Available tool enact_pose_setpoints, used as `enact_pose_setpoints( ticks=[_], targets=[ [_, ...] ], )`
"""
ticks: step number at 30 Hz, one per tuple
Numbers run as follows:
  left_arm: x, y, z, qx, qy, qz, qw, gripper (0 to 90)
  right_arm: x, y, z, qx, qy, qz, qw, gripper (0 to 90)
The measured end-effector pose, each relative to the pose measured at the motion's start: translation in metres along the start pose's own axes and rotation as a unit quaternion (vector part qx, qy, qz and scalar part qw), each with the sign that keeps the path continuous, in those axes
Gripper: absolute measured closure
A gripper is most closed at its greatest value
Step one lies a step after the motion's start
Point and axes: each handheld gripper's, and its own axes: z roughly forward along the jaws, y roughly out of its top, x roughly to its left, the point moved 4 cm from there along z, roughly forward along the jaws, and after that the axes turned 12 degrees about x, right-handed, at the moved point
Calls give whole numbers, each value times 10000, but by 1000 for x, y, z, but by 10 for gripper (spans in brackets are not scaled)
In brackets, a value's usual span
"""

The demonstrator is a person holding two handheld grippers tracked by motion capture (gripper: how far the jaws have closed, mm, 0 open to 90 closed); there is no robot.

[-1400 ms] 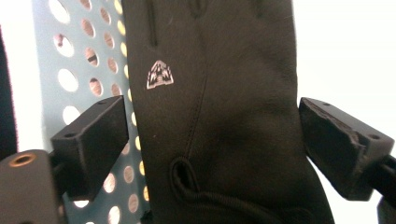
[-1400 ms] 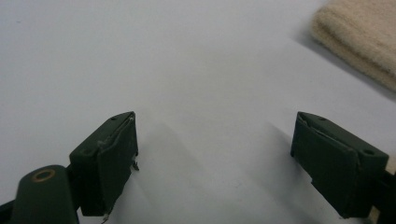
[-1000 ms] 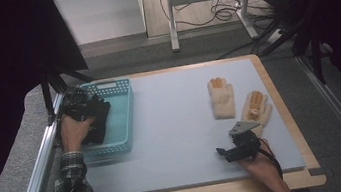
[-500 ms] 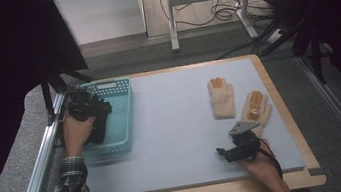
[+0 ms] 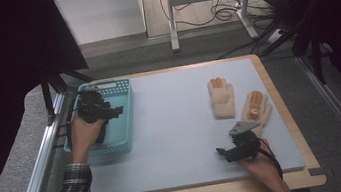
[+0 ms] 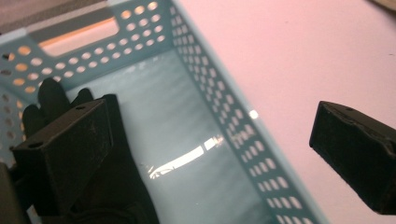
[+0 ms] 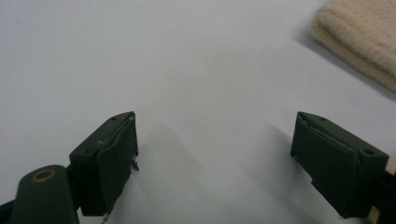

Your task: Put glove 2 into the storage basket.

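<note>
My left gripper (image 5: 118, 110) hovers over a teal perforated basket (image 5: 124, 90) at the mat's left. Its jaws have just been opening and stand wide apart with nothing between them. In the left gripper view, the left gripper (image 6: 210, 121) looks down into the basket (image 6: 196, 70), where a black glove (image 6: 46, 95) lies on the bottom under the left jaw. My right gripper (image 5: 223, 153) rests low on the mat near the front right. The right gripper (image 7: 215, 135) is open and empty. Two beige gloves (image 5: 222, 100) (image 5: 257, 106) lie flat beyond it, and one beige glove's edge (image 7: 359, 46) shows ahead.
A pale blue mat (image 5: 177, 125) covers the wooden table (image 5: 281, 105). Metal rails (image 5: 41, 159) run along the left side. A metal stand (image 5: 205, 0) and cables lie on the floor beyond the table.
The left hand has lifted and shifted a little to the right over the basket, away from the black glove. The right hand has stayed in place.
</note>
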Motion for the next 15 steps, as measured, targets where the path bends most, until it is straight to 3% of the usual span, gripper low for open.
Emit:
enact_pose_setpoints(
  ticks=[10, 15],
  targets=[
    [-33, 3, -4, -167, -188, 281, 9993, 2, 0, 0, 0, 0, -2, -2, 10000, 143],
    [-56, 0, 1, -177, -334, 481, 9981, 2, 0, 0, 0, 1, -1, -2, 10000, 144]
  ],
)
